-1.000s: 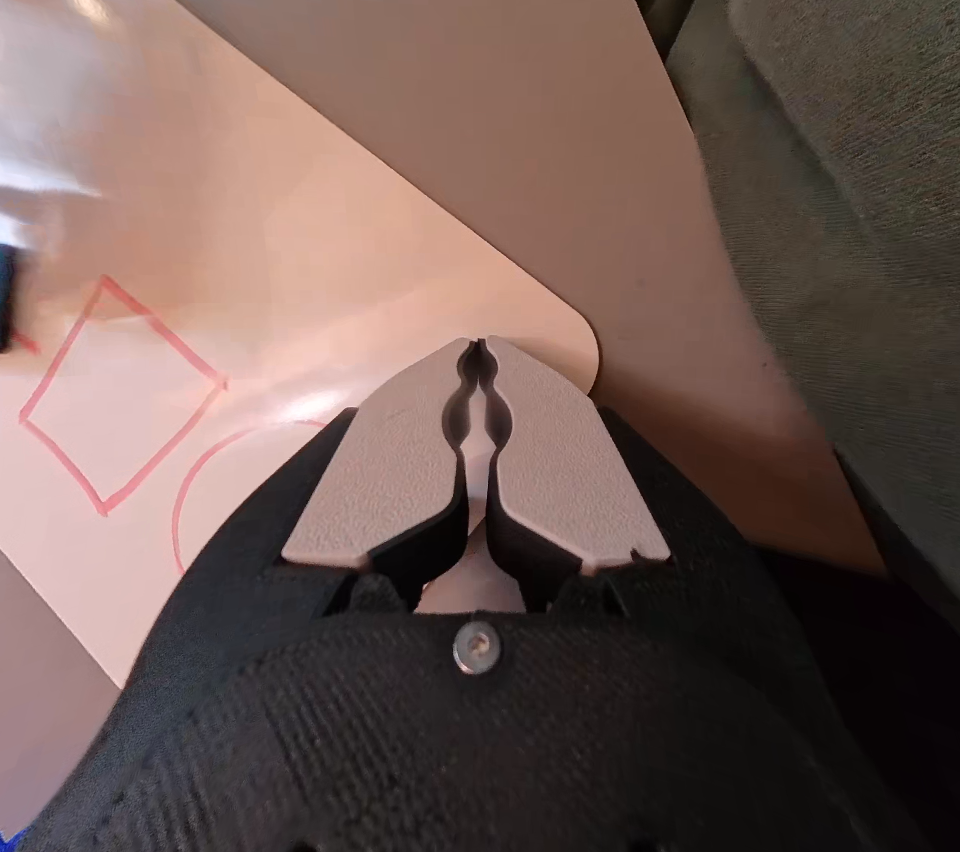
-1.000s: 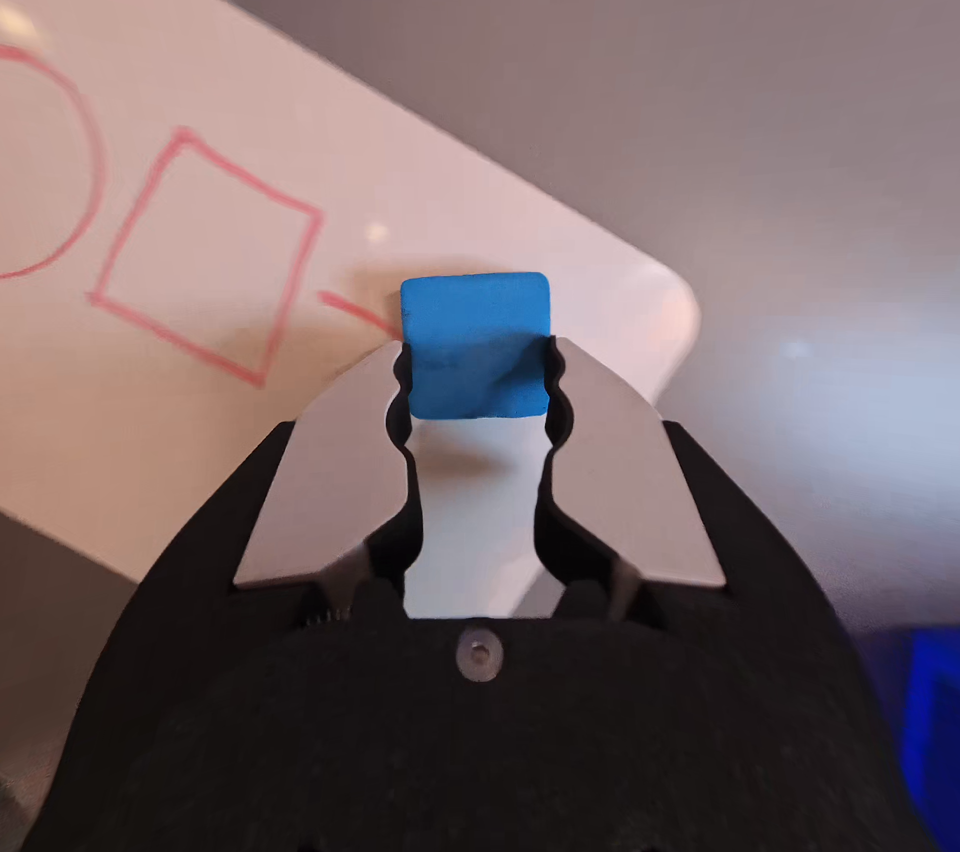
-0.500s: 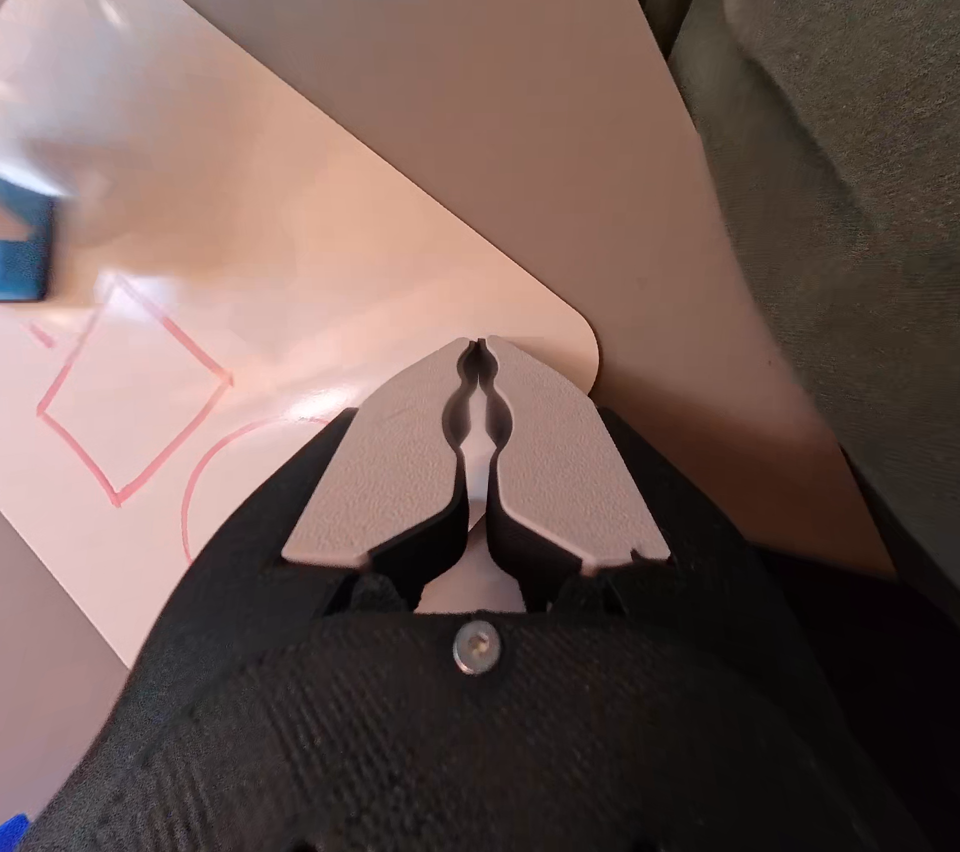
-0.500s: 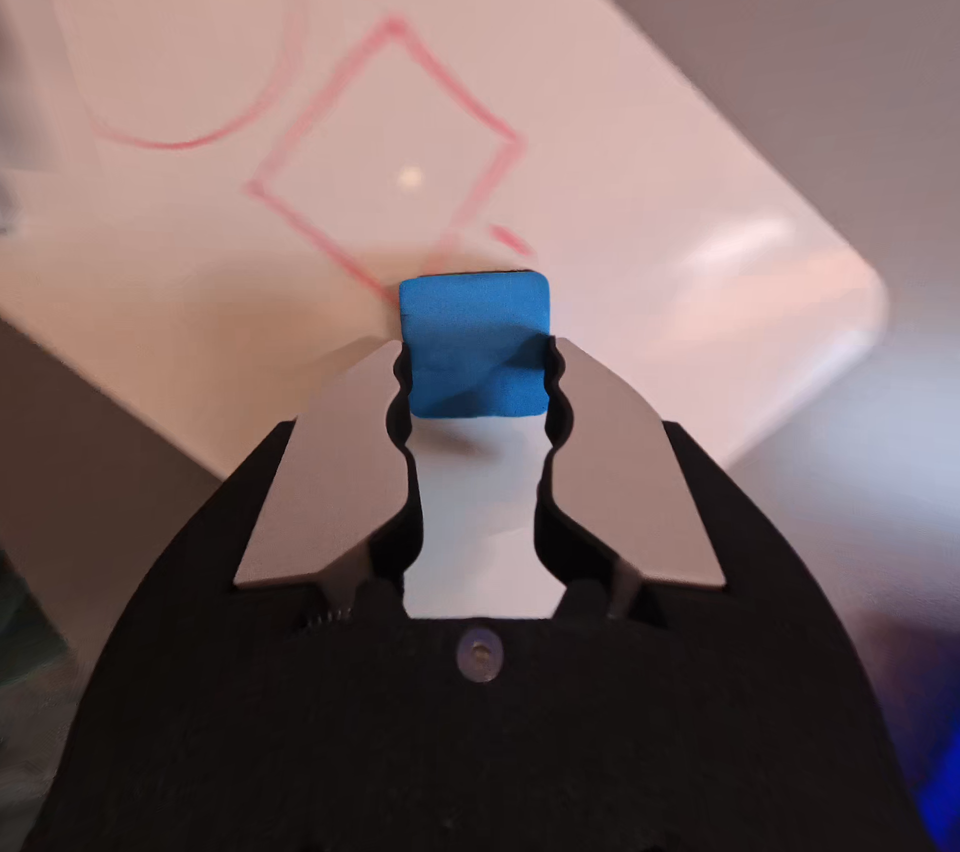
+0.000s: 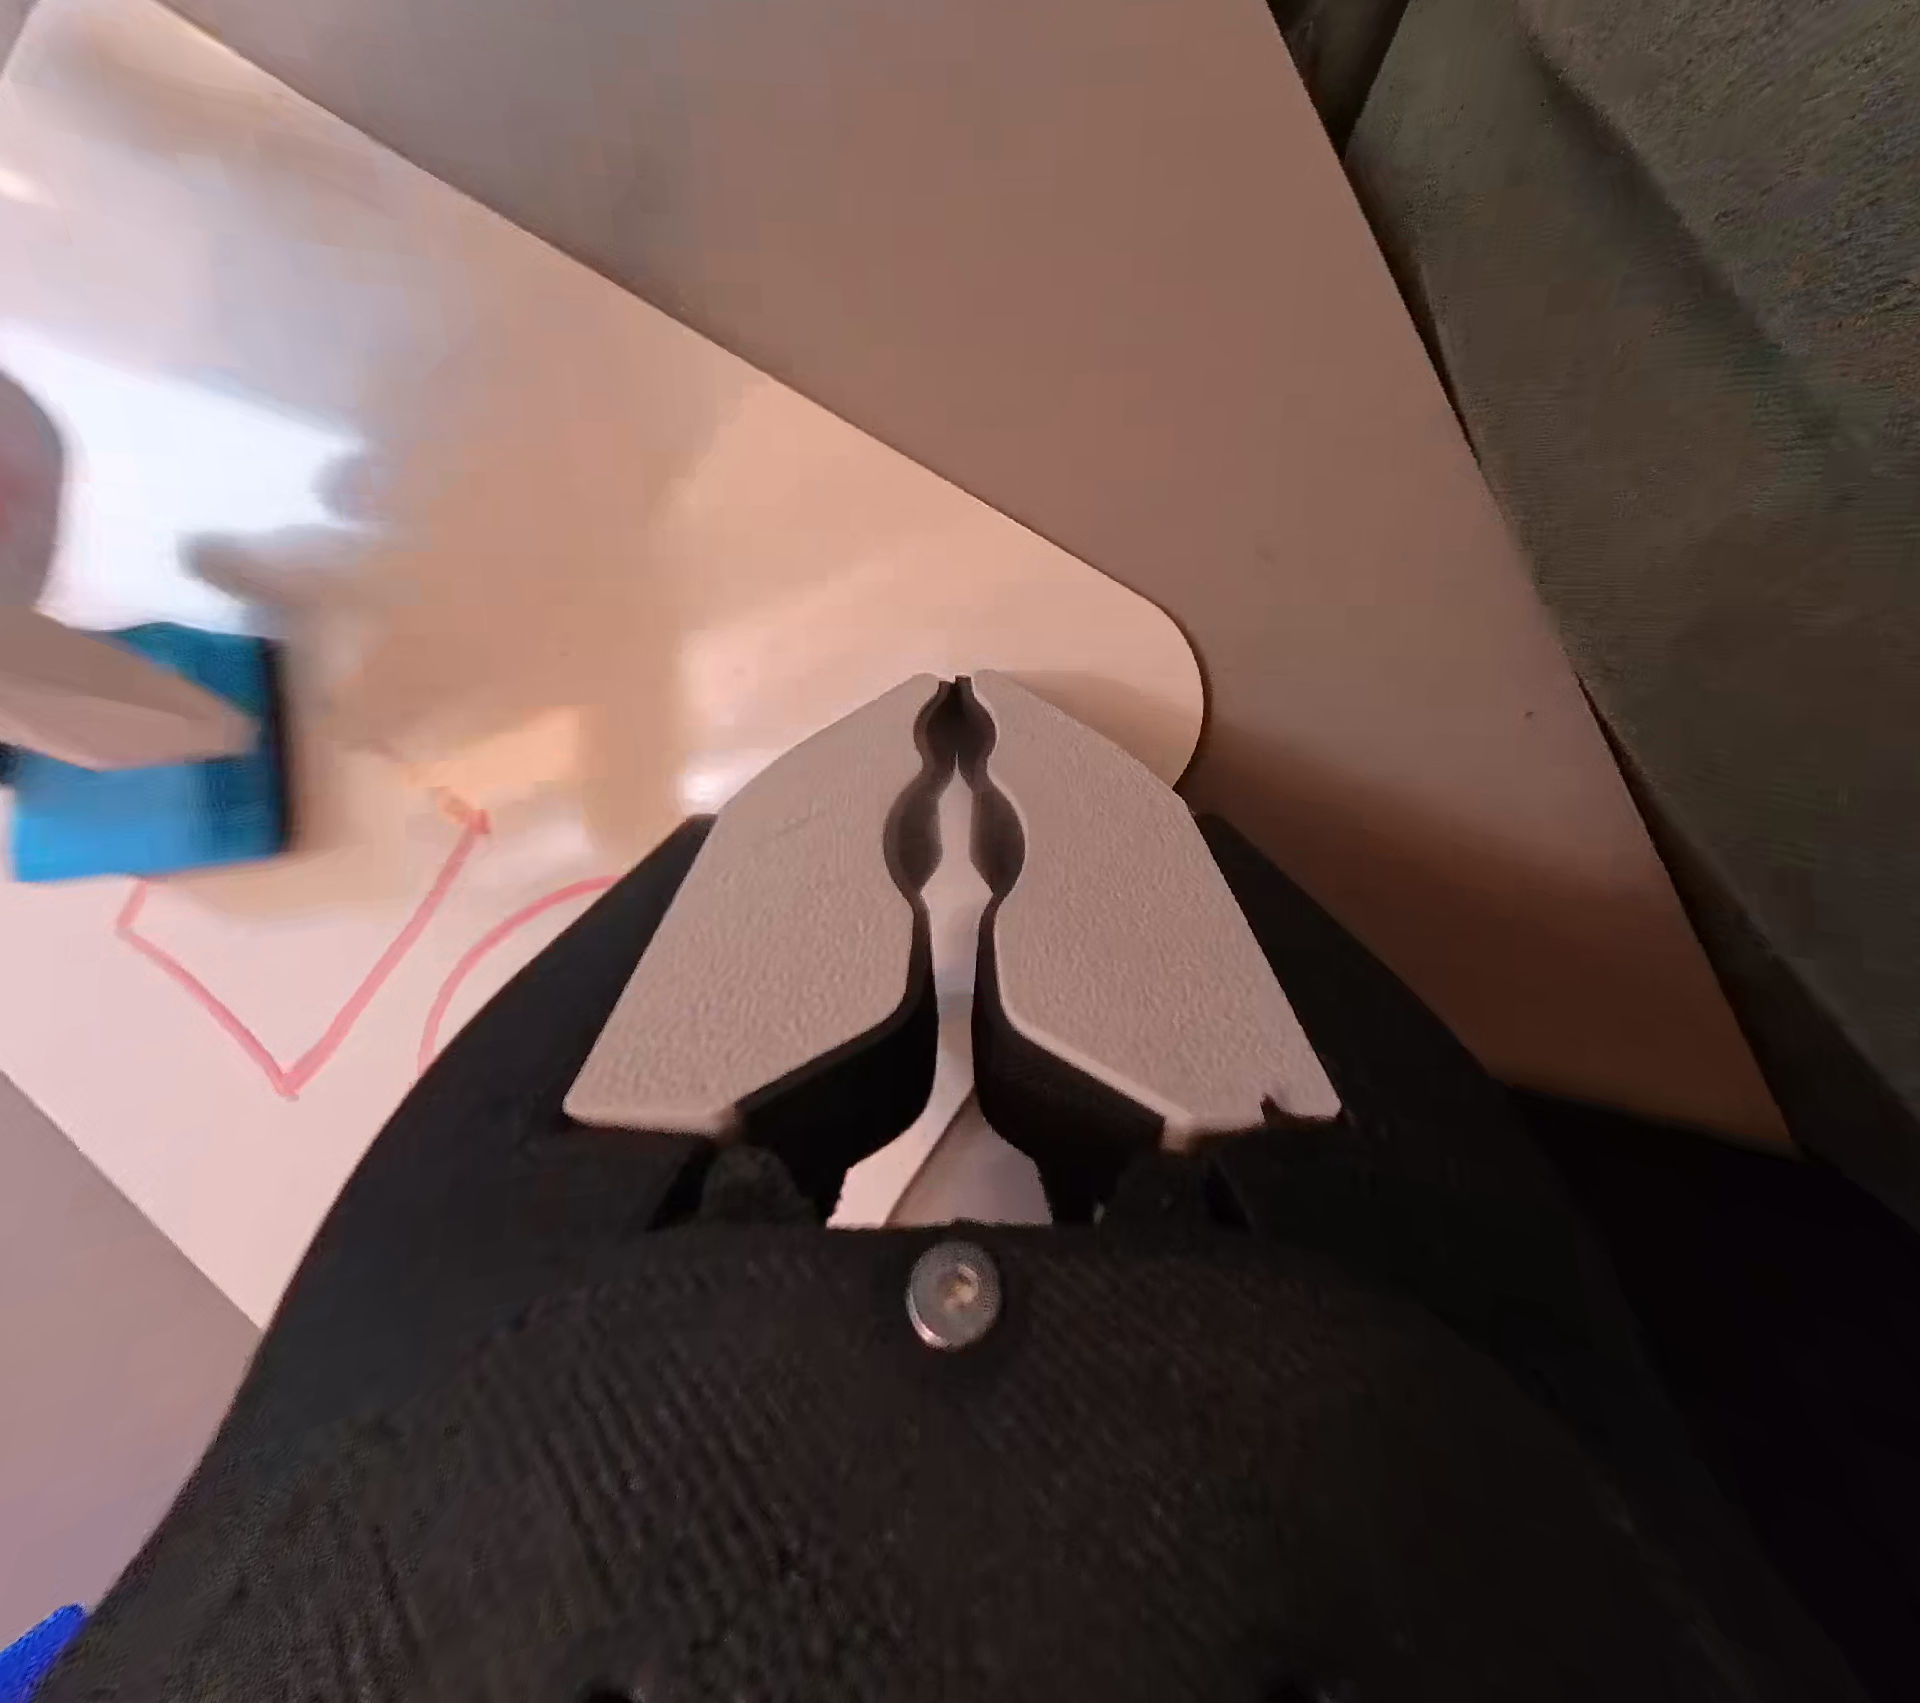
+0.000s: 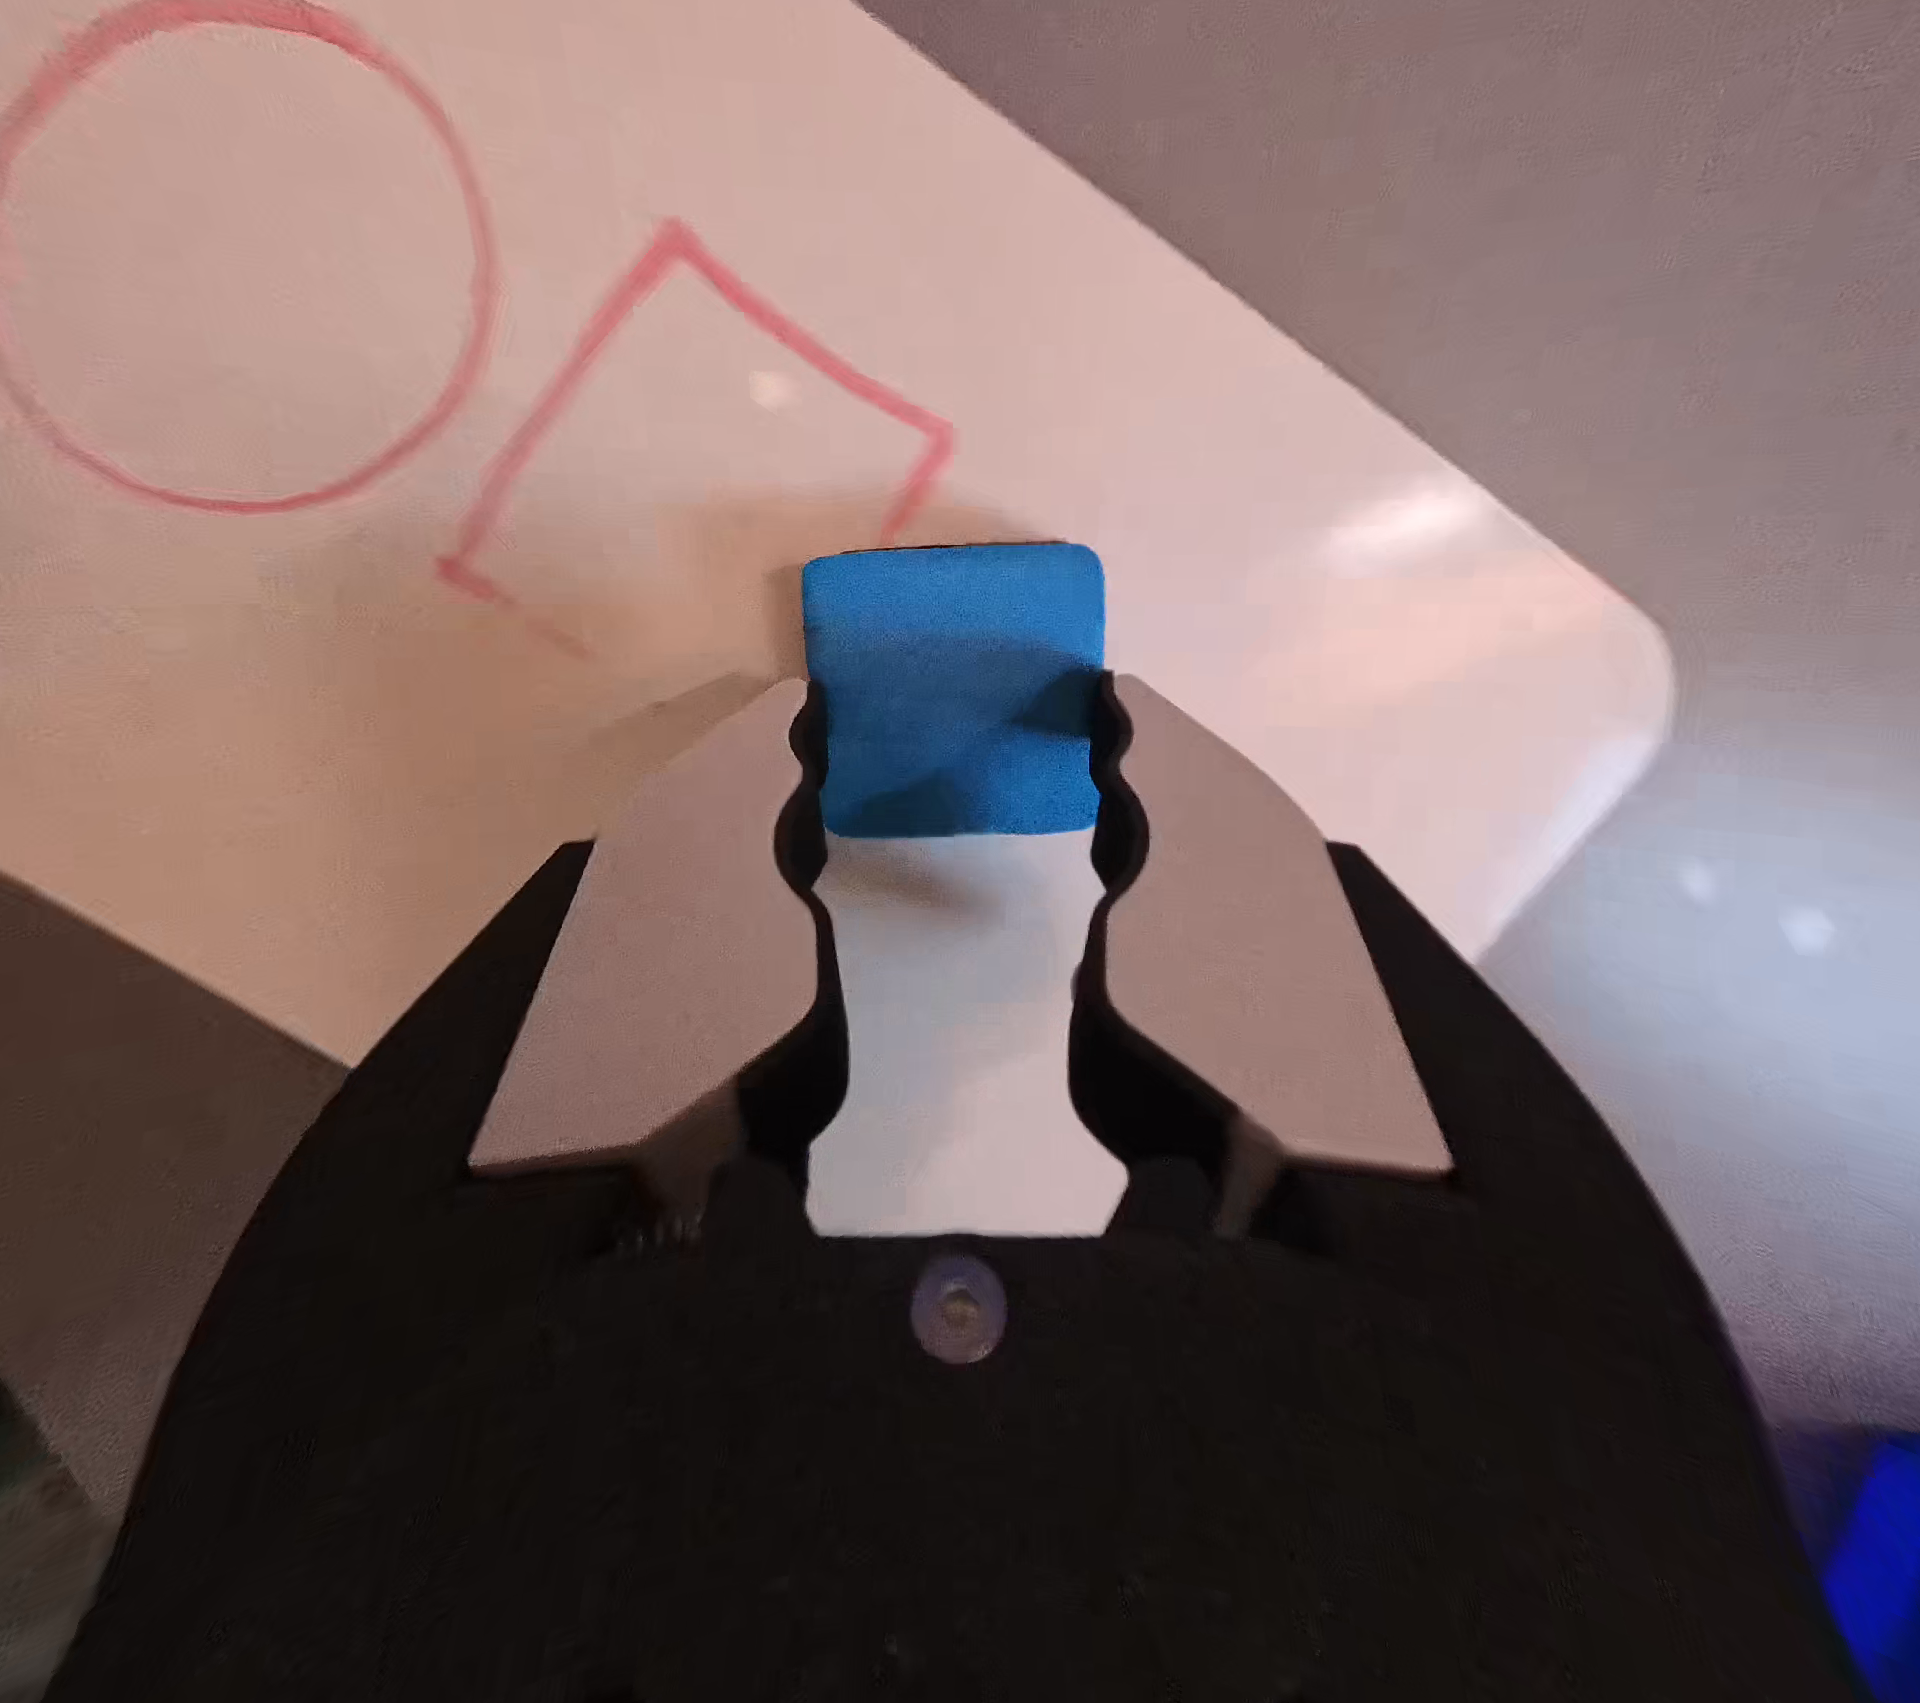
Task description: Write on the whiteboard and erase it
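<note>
While clenched on the blue foam eraser [image 6: 951, 697], right tongs [image 6: 951, 749] scrubbed the red square [image 6: 707, 417]; left tongs [image 5: 958, 697], clenched empty, pinned the whiteboard's [image 5: 727, 510] corner—risked skidding otherwise.

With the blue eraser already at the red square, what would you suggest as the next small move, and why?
Probably sweep the blue eraser, held in the right tool, across the rest of the red square towards the red circle. The square's near corner already looks wiped, while its other sides and the circle remain on the whiteboard.
</note>
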### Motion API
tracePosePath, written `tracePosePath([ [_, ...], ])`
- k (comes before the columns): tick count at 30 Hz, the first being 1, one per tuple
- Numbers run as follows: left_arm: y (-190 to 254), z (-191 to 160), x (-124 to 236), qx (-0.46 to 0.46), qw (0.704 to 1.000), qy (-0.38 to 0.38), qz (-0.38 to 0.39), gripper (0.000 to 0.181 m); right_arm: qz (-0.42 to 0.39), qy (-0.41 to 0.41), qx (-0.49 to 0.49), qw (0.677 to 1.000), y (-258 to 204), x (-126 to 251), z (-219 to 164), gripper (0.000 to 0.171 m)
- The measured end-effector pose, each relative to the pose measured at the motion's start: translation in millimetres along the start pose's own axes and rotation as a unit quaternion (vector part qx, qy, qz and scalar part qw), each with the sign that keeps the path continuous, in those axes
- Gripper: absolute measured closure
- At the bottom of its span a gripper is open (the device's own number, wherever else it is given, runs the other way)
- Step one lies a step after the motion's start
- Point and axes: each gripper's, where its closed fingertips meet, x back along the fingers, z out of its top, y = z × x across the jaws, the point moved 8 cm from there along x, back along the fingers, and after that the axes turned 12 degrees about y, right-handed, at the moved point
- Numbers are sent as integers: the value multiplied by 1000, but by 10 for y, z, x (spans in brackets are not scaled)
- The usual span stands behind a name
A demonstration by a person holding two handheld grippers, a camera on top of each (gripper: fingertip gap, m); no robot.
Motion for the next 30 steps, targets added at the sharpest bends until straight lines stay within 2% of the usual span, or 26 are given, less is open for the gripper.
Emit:
tracePosePath([
  [3, -4, 1, -9, 0, 1000, 2, -1, 181, 60, -22, 74, 995, -681, -8, 3, 122],
  [4, -5, 1, -10, -1, 1000, 2, -1, 181, 62, -31, 66, 995, -668, 42, -63, 122],
  [6, -3, 3, -13, -5, 1000, 2, 1, 181, 15, -54, 20, 998, -275, 110, -125, 122],
  [8, 3, 8, -18, -10, 1000, -1, 6, 181, -7, -42, -16, 999, 59, 26, 5, 122],
  [9, 5, 10, -18, -12, 1000, -3, 6, 181, 1, -31, -2, 1000, 4, -66, 130, 121],
  [11, 3, 11, -25, -10, 1000, 0, 4, 181, 56, -25, 73, 995, -477, -194, 289, 121],
  [13, -1, 11, -28, -11, 1000, 0, 3, 181, 94, -47, 125, 987, -830, -137, 208, 121],
  [15, -2, 10, -31, -11, 1000, 1, 3, 181, 89, -68, 95, 989, -644, -72, 133, 122],
  [18, 3, 14, -36, -16, 1000, -1, 6, 181, 27, -56, 52, 997, -59, -230, 390, 121],
  [19, 6, 14, -36, -19, 1000, -2, 7, 181, 34, -41, 51, 997, -64, -327, 520, 121],
  [21, 10, 13, -38, -17, 1000, 1, 4, 181, 74, -31, 102, 992, -413, -430, 646, 121],
  [23, 8, 12, -40, -16, 1000, 3, 2, 181, 114, -45, 149, 981, -782, -369, 550, 121],
  [24, 9, 12, -41, -17, 1000, 4, 3, 181, 122, -52, 156, 979, -822, -330, 494, 121],
  [28, 17, 18, -45, -23, 1000, -1, 7, 181, 59, -59, 96, 992, -186, -433, 684, 121],
  [30, 22, 20, -44, -25, 1000, -1, 8, 181, 72, -44, 118, 989, -313, -539, 827, 121],
])
